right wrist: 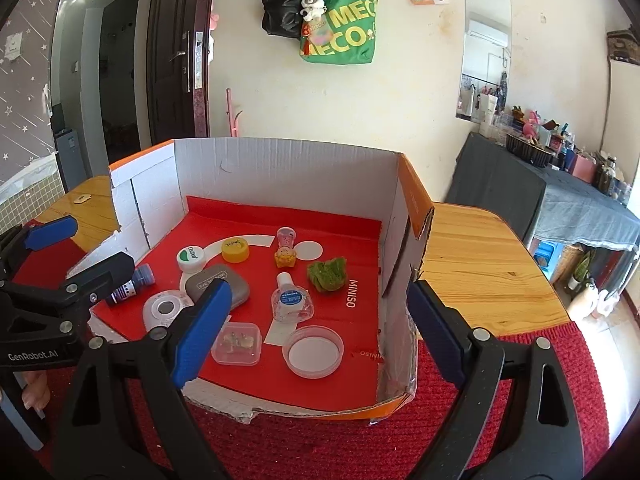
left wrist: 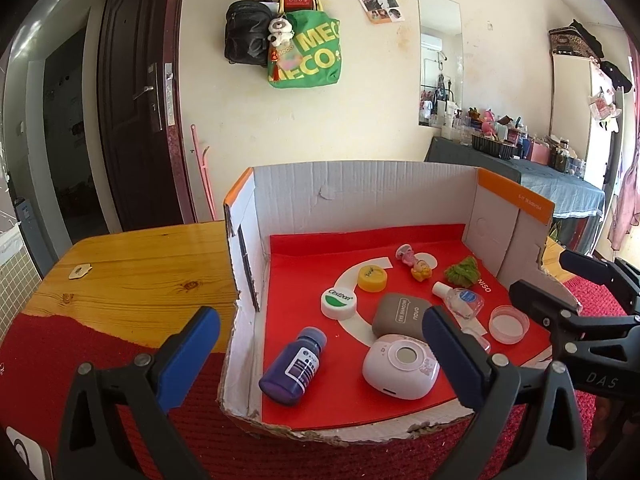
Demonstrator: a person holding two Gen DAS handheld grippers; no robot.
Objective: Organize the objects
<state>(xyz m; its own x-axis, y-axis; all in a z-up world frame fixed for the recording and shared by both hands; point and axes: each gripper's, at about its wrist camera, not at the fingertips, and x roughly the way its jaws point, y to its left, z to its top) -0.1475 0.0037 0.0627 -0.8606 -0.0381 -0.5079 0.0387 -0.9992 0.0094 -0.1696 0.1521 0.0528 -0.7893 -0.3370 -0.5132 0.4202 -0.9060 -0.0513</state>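
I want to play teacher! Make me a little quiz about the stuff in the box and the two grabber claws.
1. True or false: the left gripper is squeezing the purple bottle.
2. Which thing lies nearest the green fuzzy thing? A) clear bottle with the blue label B) purple bottle C) white round gadget
3. Fill in: the round yellow lid lies on the ____ floor of the cardboard box.

Key:
1. False. Its jaws are open, with nothing pressed between them. The right gripper is open too.
2. A
3. red
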